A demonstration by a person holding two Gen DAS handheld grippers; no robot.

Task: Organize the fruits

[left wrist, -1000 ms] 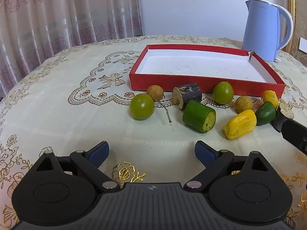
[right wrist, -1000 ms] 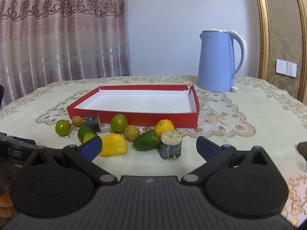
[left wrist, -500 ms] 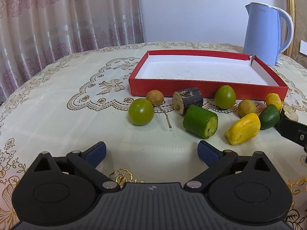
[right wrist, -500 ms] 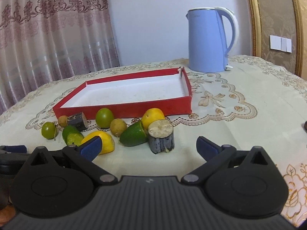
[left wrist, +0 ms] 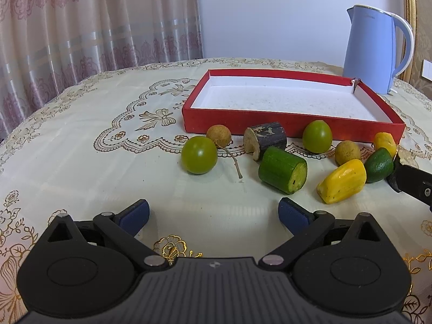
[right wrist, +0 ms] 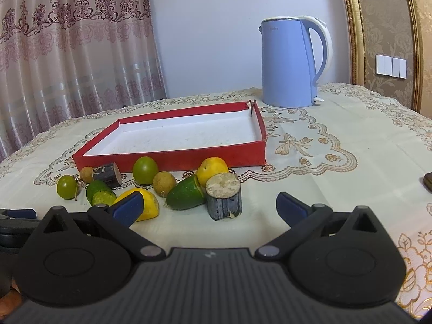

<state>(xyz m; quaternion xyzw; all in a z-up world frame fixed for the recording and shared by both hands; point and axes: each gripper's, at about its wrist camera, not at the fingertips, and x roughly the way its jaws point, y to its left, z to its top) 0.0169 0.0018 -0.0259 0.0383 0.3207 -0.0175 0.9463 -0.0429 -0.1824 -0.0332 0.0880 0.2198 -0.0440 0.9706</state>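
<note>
Both claws, left claw (left wrist: 213, 213) and right claw (right wrist: 209, 205), gape wide, empty; fruits lined along red tray (left wrist: 283, 127) front wall, ready for loading.

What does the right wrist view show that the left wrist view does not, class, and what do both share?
Only the right wrist view shows the white wall switches, a dark object at the table's right edge, and the upright dark stump's pale cut top.

Only the left wrist view shows the longan's long bare stem.

Both share the empty red tray, blue kettle, curtain and fruit row.
</note>
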